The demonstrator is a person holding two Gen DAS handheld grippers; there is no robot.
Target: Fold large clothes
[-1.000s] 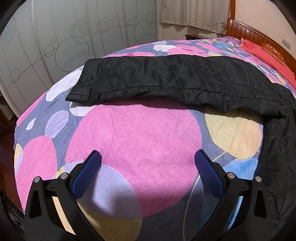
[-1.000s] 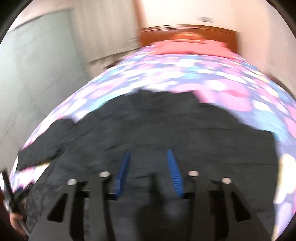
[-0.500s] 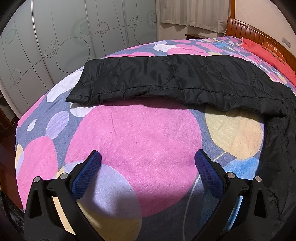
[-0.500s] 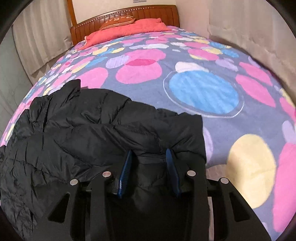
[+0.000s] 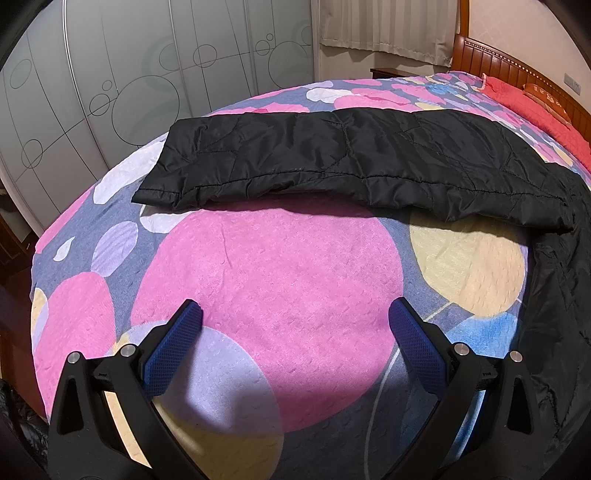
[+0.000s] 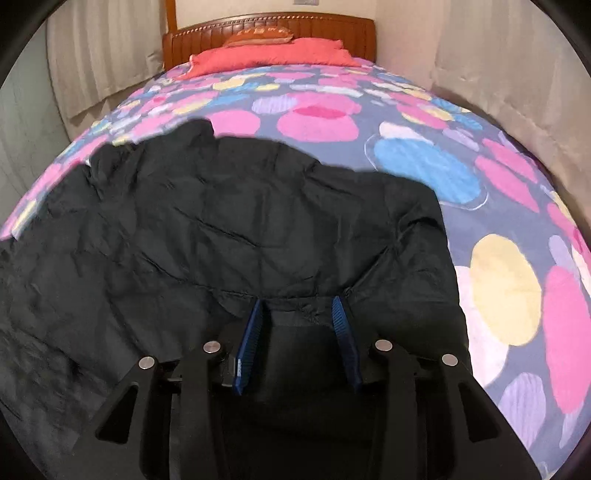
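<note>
A black quilted jacket lies on the bed. In the left wrist view one long sleeve (image 5: 332,162) stretches across the bed ahead, and the jacket body runs down the right edge. My left gripper (image 5: 295,325) is open and empty, hovering over the bedspread short of the sleeve. In the right wrist view the jacket body (image 6: 229,229) fills the left and middle. My right gripper (image 6: 299,308) is shut on a bunched fold of the jacket's edge, held between the blue pads.
The bed has a bedspread (image 5: 277,266) with pink, yellow and blue circles. A wooden headboard (image 6: 269,27) and red pillows (image 6: 273,55) are at the far end. Sliding wardrobe doors (image 5: 129,81) stand beyond the bed's left side; curtains (image 6: 509,74) hang on the right.
The right gripper has swung across the bed with the jacket fold in it, so its view of the bed shifted. The left gripper has stayed still and open.
</note>
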